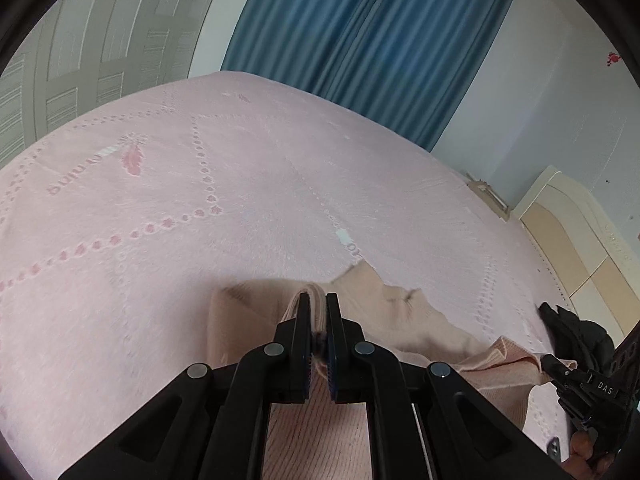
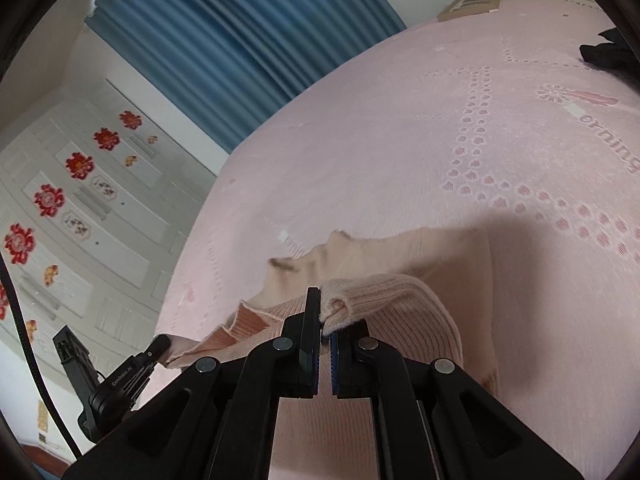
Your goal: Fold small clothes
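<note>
Two grippers are seen clamped on one pale pink ribbed knit garment (image 1: 400, 320) above a pink bedspread (image 1: 240, 184). In the left wrist view, the jaws of the left gripper (image 1: 318, 312) are drawn together on a bunched ribbed edge of the garment, with fabric pinched between the pads. The right gripper (image 1: 554, 362) is seen at the lower right of that view, its tip touching another ribbed edge of the same garment. In the right wrist view, the right gripper's jaws are closed on a rolled ribbed edge, which is draped over one finger. The left gripper is visible at the lower left of that view, gripping a corner of the cloth.

The garment is held partly lifted between both grippers, while its far portion is laid on the bedspread. A dark piece of clothing (image 2: 608, 52) is seen lying on the bed, well apart from the pink garment. Blue curtains (image 1: 360, 28) and a white wardrobe (image 2: 80, 208) with red flower stickers are seen behind the bed.
</note>
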